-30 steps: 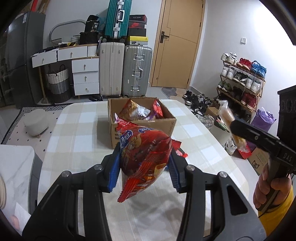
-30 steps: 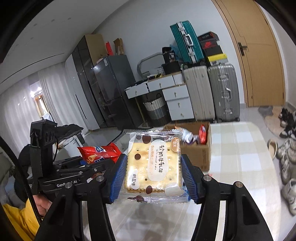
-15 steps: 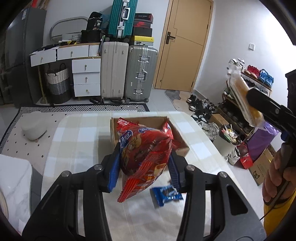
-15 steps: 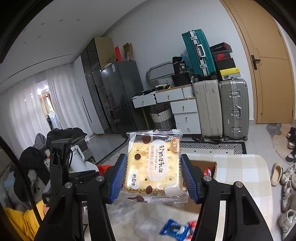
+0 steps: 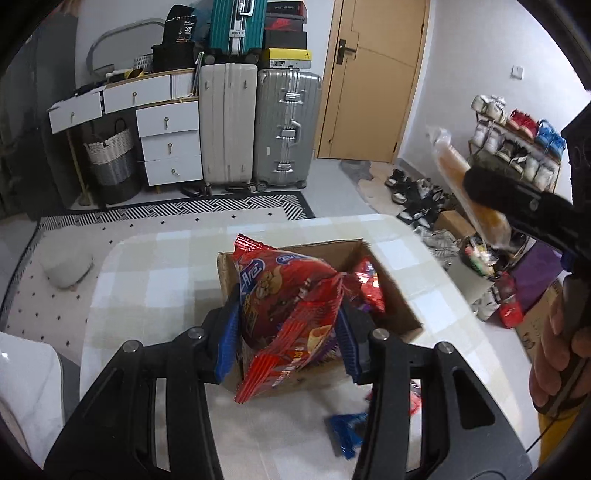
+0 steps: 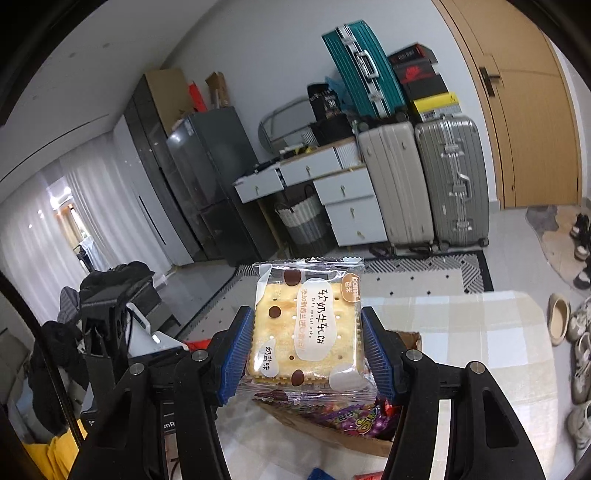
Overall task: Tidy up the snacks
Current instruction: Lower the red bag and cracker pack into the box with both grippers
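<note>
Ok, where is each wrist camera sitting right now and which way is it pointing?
Left wrist: behind the left gripper, angled down at its red foil snack bag over the brown cardboard box; the person's right hand shows.
Right wrist: behind the right gripper, higher, facing its clear-wrapped square cracker packet.
Shared: box, checked table, grey suitcases.

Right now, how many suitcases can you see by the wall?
3. A beige suitcase stands beside the drawers, a silver suitcase stands right of it near the door, and a teal suitcase sits on top. Others may be hidden behind.
</note>
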Tool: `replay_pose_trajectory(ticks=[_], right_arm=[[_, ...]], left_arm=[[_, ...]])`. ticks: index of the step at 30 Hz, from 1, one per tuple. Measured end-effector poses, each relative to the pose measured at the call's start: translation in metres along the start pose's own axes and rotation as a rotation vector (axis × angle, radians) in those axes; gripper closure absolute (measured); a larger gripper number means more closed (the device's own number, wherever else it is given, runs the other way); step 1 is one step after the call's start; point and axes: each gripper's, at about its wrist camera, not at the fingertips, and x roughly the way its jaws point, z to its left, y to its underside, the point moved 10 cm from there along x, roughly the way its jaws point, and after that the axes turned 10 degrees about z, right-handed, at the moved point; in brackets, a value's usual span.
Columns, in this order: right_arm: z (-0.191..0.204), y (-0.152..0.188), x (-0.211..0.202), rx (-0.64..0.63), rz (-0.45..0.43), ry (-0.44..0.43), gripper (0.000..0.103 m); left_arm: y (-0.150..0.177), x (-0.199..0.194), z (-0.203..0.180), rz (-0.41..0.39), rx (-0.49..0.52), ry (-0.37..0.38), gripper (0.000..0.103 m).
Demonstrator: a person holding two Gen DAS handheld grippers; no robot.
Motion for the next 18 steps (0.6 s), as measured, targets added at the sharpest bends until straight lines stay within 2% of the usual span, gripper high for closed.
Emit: replay_pose_trajectory(ticks=[8, 18], right_arm=[[-0.028, 0.012, 0.048, 0.042, 0.065, -0.005, 0.044], [-0.039, 0.024, 0.071, 0.048, 0.096, -0.011, 0.044]], left_arm=[[-0.005, 0.063, 0.010, 0.039, -0.010, 0.031, 0.060], [-0.002, 0.104, 0.022, 0.047, -0.016, 0.033, 0.060]])
